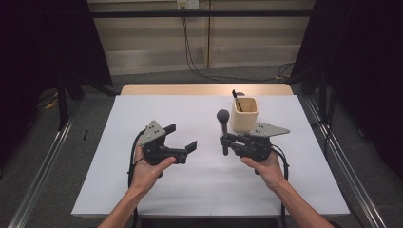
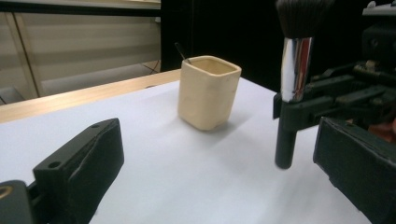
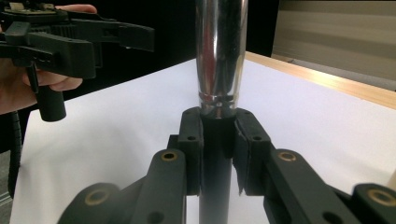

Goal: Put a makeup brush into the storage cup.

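A makeup brush (image 1: 223, 124) with a dark round head, silver ferrule (image 2: 296, 70) and black handle stands upright just over the white table (image 1: 190, 185). My right gripper (image 1: 226, 141) is shut on its handle; in the right gripper view the pads (image 3: 192, 140) squeeze the black handle below the ferrule (image 3: 219, 51). My left gripper (image 1: 180, 137) hangs to the left of the brush, apart from it, jaws spread wide with nothing between them (image 2: 219, 140). A cream square cup (image 1: 244, 114) stands behind the brush with a thin dark stick (image 1: 236, 98) leaning in it.
The white sheet covers the table up to a bare wooden strip (image 1: 204, 89) at its far edge. The cup (image 2: 208, 91) sits right of centre near the back. Black curtains flank the table, cables (image 1: 195, 61) trail on the floor behind, and rails run along both sides.
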